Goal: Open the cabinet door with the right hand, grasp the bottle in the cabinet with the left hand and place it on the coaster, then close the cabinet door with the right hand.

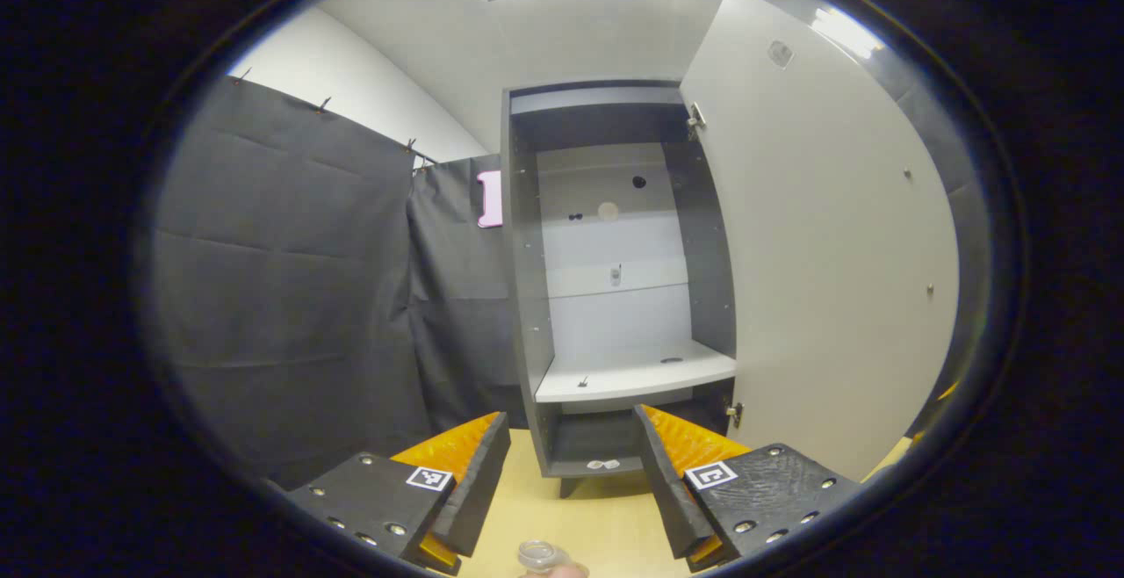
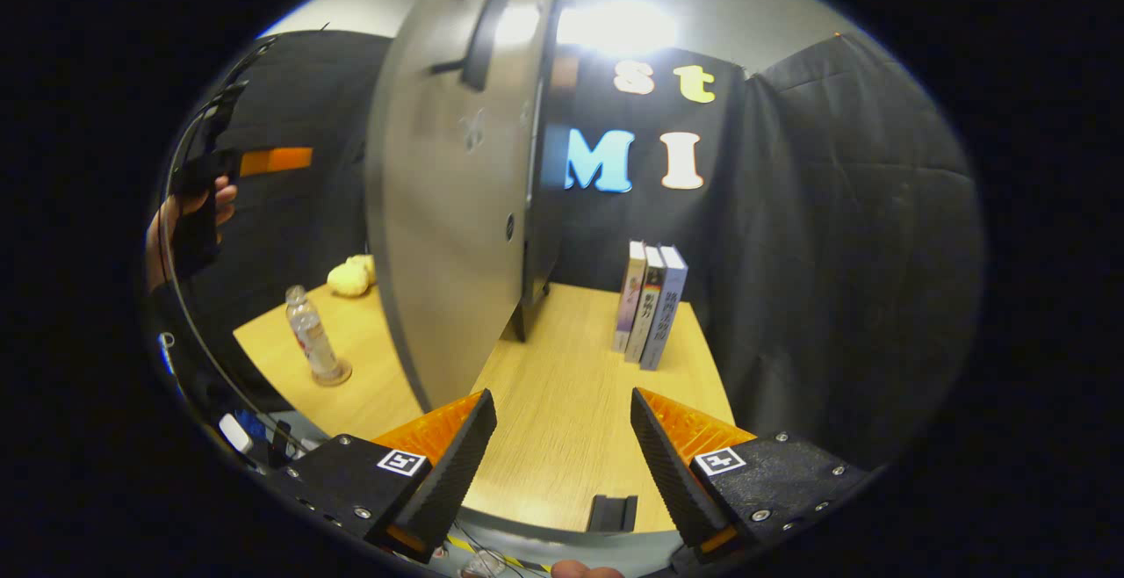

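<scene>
Left claw (image 1: 571, 464) agape, empty; right claw (image 2: 562, 455) likewise.

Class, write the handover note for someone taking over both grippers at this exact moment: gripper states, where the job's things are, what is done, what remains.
Left gripper: open, holding nothing, facing the open cabinet.
Right gripper: open, holding nothing, over the table beside the cabinet door.
Bottle: upright on the coaster, on the table.
Door: swung wide open.
Done: door opened, bottle taken out and placed.
Left: close the door with the right gripper.
</scene>
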`<state>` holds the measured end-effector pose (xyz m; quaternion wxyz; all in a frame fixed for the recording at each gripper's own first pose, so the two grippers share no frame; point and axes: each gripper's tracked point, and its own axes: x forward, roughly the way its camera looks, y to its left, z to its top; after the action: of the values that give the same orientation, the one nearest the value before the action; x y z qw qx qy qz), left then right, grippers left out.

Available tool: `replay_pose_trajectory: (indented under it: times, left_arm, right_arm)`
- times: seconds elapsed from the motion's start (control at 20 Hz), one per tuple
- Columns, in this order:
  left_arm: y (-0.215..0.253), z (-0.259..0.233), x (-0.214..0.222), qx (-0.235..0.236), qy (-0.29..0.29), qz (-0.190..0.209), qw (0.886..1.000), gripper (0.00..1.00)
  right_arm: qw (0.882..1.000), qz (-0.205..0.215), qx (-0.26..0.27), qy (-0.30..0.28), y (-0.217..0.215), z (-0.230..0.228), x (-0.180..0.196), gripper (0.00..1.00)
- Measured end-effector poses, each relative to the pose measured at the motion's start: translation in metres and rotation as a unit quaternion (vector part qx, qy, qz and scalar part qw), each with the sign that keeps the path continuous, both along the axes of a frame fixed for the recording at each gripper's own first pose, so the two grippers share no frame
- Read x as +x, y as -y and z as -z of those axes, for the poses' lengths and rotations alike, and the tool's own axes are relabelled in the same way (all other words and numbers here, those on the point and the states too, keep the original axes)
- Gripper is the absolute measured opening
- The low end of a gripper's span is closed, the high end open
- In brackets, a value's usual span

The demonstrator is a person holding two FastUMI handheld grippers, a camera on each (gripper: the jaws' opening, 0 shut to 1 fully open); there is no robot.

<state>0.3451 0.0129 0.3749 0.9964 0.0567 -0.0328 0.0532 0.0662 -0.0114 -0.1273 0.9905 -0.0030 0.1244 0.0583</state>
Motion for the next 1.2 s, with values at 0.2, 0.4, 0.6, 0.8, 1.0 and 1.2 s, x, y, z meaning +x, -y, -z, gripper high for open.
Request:
replay_pose_trajectory:
  times: [0.2,0.4,0.6,0.8,1.0,1.2]
  left_arm:
    - [0.025,-0.022,-0.016,0.0,0.001,0.008,1.0,0.8]
    - [0.043,-0.029,-0.032,-0.003,-0.004,0.018,1.0,0.81]
    - [0.047,-0.021,-0.032,-0.018,-0.013,0.03,0.999,0.78]
    - [0.036,-0.021,-0.026,-0.027,-0.012,0.043,0.999,0.8]
    - [0.014,-0.017,-0.02,-0.018,-0.017,0.052,0.998,0.8]
    - [-0.01,-0.016,-0.008,-0.023,-0.019,0.061,0.998,0.8]
  right_arm:
    - [0.995,0.0,0.057,0.082,0.001,-0.095,0.032,0.96]
    - [0.986,-0.029,0.083,0.144,-0.017,-0.158,0.03,0.94]
    - [0.983,-0.055,0.077,0.159,-0.041,-0.166,0.029,0.94]
    - [0.984,-0.04,0.068,0.161,-0.05,-0.169,0.026,0.91]
    - [0.978,-0.039,0.042,0.198,-0.08,-0.187,0.024,0.9]
    - [0.979,-0.049,0.053,0.193,-0.127,-0.193,0.018,0.9]
